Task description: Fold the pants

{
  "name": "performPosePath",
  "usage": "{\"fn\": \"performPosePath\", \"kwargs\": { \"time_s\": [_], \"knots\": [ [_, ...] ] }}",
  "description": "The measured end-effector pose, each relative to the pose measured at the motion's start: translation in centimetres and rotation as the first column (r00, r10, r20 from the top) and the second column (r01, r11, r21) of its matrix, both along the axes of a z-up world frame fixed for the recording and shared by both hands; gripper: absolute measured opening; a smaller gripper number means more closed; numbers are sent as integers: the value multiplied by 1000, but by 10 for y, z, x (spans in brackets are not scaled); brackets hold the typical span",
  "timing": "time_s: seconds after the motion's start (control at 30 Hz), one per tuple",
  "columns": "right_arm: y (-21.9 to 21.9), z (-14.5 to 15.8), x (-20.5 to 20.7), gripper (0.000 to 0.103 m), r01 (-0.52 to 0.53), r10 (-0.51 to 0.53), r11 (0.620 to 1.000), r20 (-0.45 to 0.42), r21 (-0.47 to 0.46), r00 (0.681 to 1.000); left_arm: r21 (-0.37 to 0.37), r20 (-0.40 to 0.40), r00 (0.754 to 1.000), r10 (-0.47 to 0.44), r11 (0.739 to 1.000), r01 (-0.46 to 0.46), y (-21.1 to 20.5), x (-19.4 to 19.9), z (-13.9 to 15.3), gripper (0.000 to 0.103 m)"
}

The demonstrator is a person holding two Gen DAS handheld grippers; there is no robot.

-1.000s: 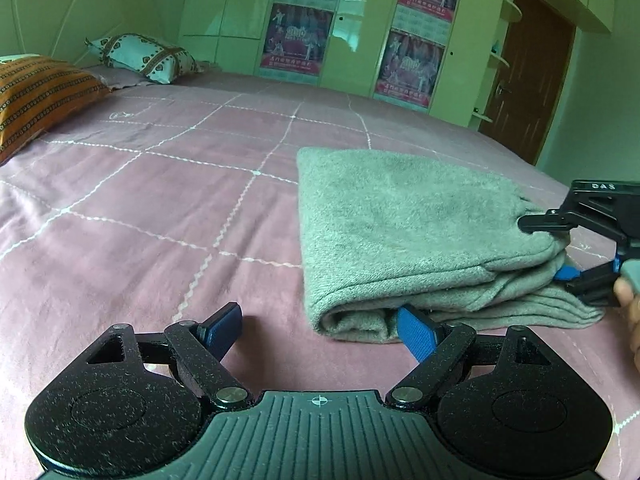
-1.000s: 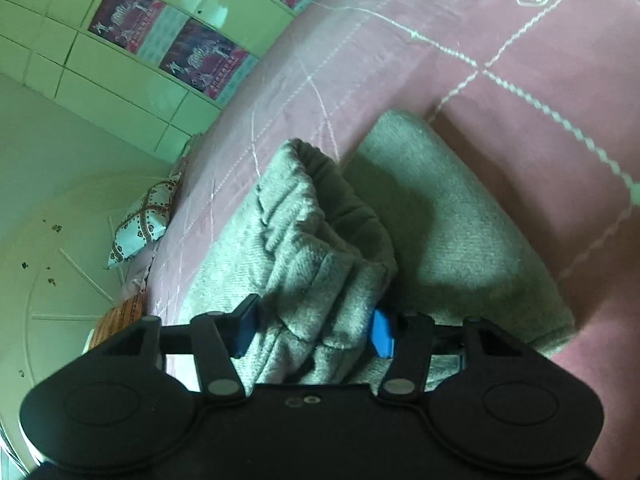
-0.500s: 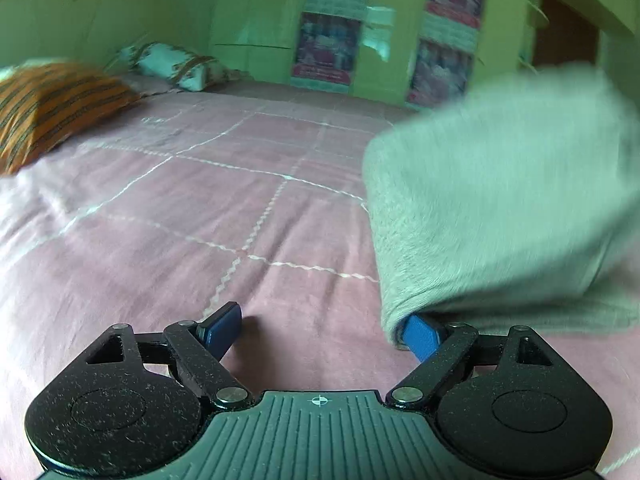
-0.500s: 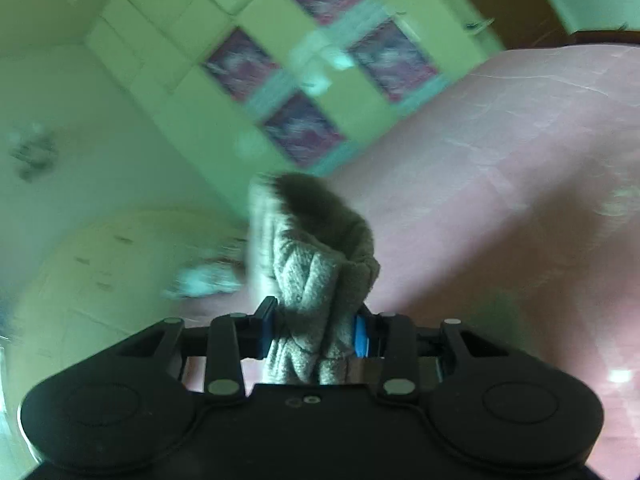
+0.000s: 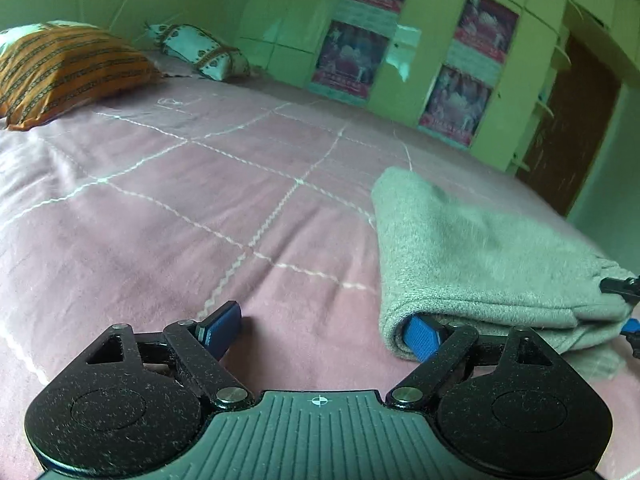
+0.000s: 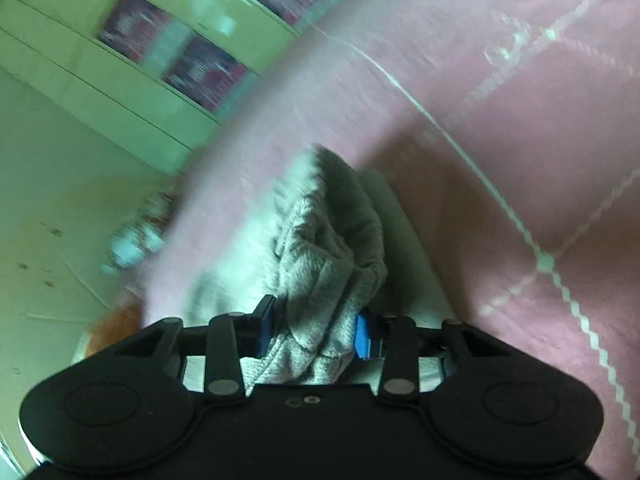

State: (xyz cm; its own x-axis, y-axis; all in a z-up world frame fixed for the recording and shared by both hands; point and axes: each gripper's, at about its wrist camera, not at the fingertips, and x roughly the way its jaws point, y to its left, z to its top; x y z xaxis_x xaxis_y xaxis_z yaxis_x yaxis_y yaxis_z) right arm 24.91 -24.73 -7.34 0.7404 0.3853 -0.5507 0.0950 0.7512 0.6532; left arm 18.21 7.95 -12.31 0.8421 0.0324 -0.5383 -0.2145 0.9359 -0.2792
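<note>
The grey pants (image 5: pixel 480 264) lie folded into a thick bundle on the pink bed (image 5: pixel 200 208), right of centre in the left wrist view. My left gripper (image 5: pixel 322 326) is open wide; its right blue pad (image 5: pixel 420 336) is tucked under the bundle's near folded edge, and its left pad rests on bare bedspread. My right gripper (image 5: pixel 626 304) shows at the far right edge, at the bundle's other end. In the right wrist view my right gripper (image 6: pixel 314 326) is shut on a bunched ridge of the grey pants (image 6: pixel 332 256), which stand up between its pads.
An orange striped pillow (image 5: pixel 60 68) and a white patterned pillow (image 5: pixel 200 54) lie at the head of the bed, far left. A green wardrobe with posters (image 5: pixel 356 56) lines the far wall, and a brown door (image 5: pixel 568 128) is at the right. Bare bedspread stretches left of the pants.
The right gripper's jaws closed onto the bunched pants and lifted that end. The bundle swung up in the left view, then came down again, lying farther right.
</note>
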Motion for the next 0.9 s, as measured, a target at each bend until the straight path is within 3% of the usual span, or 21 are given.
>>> {"fn": "performPosePath", "kwargs": {
  "time_s": [0.03, 0.07, 0.1, 0.17, 0.27, 0.37, 0.47, 0.57, 0.63, 0.73, 0.8, 0.9],
  "knots": [
    [1, -9, 5, 32, 2, -3, 999, -46, -33, 999, 7, -8, 1000, -17, 1000, 17, 1, 1, 0, 86],
    [-4, -22, 9, 31, 12, -13, 1000, -106, -16, 994, 20, -18, 999, -38, 999, 38, 1, 1, 3, 86],
    [-11, -27, 8, 32, 22, -18, 999, -101, 35, 995, 28, -27, 998, -56, 998, 57, 3, 0, 6, 86],
    [-20, -20, -1, 39, 27, -23, 998, -68, 57, 997, 23, -23, 997, -67, 997, 68, 8, -7, 14, 87],
    [-17, -1, -17, 49, 22, -22, 998, 2, -61, 1000, 27, -3, 999, -35, 999, 35, 15, -19, 26, 87],
    [-18, 20, -30, 53, 106, -89, 975, 96, -196, 991, 5, 39, 999, -13, 1000, 13, 23, -20, 39, 87],
    [-27, 37, -36, 57, 154, -120, 970, 180, -189, 976, 3, 49, 998, -27, 1000, 27, 23, -8, 44, 89],
    [-19, 45, -32, 56, 84, -36, 978, 241, -192, 970, 7, 34, 998, -56, 998, 56, 15, 10, 42, 89],
    [-8, 44, -27, 50, -31, 80, 982, 263, -186, 962, 39, -5, 998, -69, 997, 69, 7, 22, 37, 90],
    [12, 28, -15, 50, -149, 203, 955, 199, -255, 959, 60, -65, 995, -72, 995, 76, 0, 33, 27, 92],
    [16, 10, -5, 43, -148, 184, 937, 86, -318, 979, 62, -95, 993, -69, 995, 75, -1, 35, 23, 99],
    [12, 8, -4, 42, -151, 186, 936, 83, -317, 979, 52, -106, 992, -67, 996, 73, 1, 35, 21, 100]
  ]
}}
